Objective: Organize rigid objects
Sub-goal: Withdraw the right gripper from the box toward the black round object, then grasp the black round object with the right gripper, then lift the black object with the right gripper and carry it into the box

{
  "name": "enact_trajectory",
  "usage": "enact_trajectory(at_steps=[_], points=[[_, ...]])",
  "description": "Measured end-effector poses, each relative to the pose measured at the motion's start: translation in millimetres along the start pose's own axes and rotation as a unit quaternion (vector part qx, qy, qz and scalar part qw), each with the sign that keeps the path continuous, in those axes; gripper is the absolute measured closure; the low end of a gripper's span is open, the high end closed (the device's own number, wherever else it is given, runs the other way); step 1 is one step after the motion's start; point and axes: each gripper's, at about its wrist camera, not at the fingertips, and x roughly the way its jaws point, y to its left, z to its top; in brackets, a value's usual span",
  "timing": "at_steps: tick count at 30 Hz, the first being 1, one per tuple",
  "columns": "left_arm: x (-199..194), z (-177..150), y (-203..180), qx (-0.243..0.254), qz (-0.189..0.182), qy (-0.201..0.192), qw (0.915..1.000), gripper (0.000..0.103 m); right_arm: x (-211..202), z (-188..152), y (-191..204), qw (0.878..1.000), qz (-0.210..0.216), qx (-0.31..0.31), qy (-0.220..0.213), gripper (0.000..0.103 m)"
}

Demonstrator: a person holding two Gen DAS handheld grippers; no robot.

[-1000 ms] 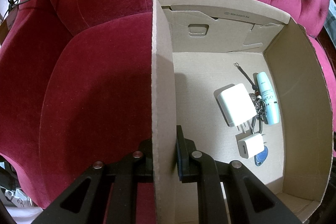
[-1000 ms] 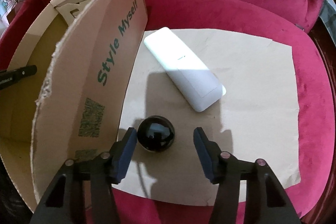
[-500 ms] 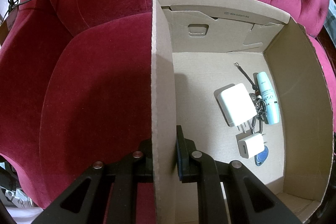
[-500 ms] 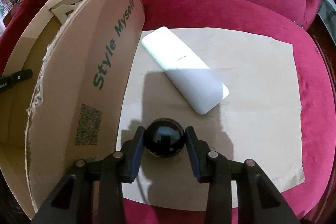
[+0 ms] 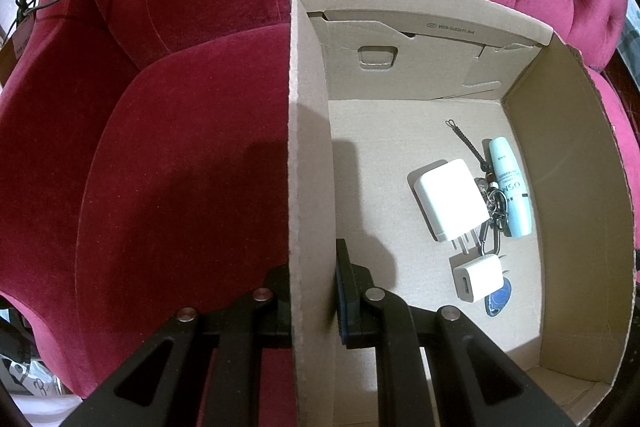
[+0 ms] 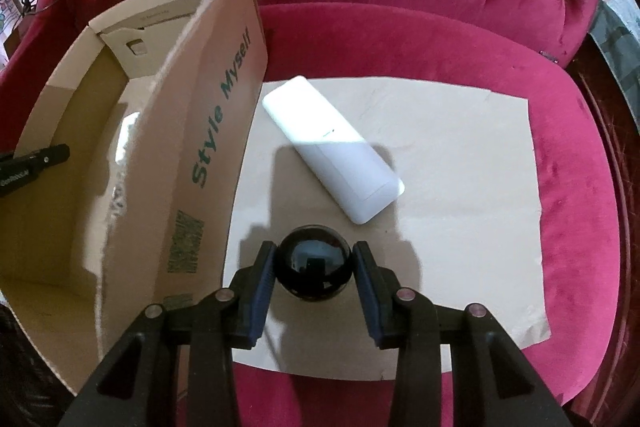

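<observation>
The right gripper (image 6: 314,273) has its two pads pressed on either side of a shiny black ball (image 6: 315,267), which sits just over the brown paper sheet (image 6: 460,163). Beyond the ball a white remote (image 6: 330,147) lies flat on the sheet, its long axis running diagonally from far left to near right. The left gripper (image 5: 312,291) is clamped tight on the left wall of the cardboard box (image 5: 310,147), where chargers (image 5: 450,199) and a pale tube (image 5: 510,187) lie.
</observation>
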Motion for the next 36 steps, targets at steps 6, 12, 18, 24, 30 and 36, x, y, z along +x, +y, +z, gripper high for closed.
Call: enact_trajectory(at_steps=[6,12,18,24,30,36], points=[[-0.3,0.0,0.8,-0.001,0.000,0.000,1.0000,0.089,-20.0,0.0,-1.6,1.000,-0.004,-0.003,-0.010,0.062],[-0.6,0.6,2.1,-0.002,-0.002,0.000,1.0000,0.089,-39.4,7.4,-0.5,1.000,-0.007,-0.003,-0.018,0.062],[-0.8,0.4,2.7,-0.003,-0.003,0.000,1.0000,0.089,-52.4,15.6,3.7,1.000,-0.011,-0.004,-0.028,0.062],[-0.7,0.4,2.8,-0.001,-0.002,0.000,1.0000,0.089,-65.8,23.8,8.4,0.999,-0.020,-0.004,-0.033,0.062],[-1.8,0.6,2.6,-0.001,-0.002,0.001,1.0000,0.089,-78.4,33.5,15.2,0.999,-0.027,-0.005,-0.035,0.062],[-0.9,0.7,1.9,-0.001,-0.002,0.001,1.0000,0.089,-90.4,43.4,25.5,0.999,-0.025,-0.005,-0.037,0.062]])
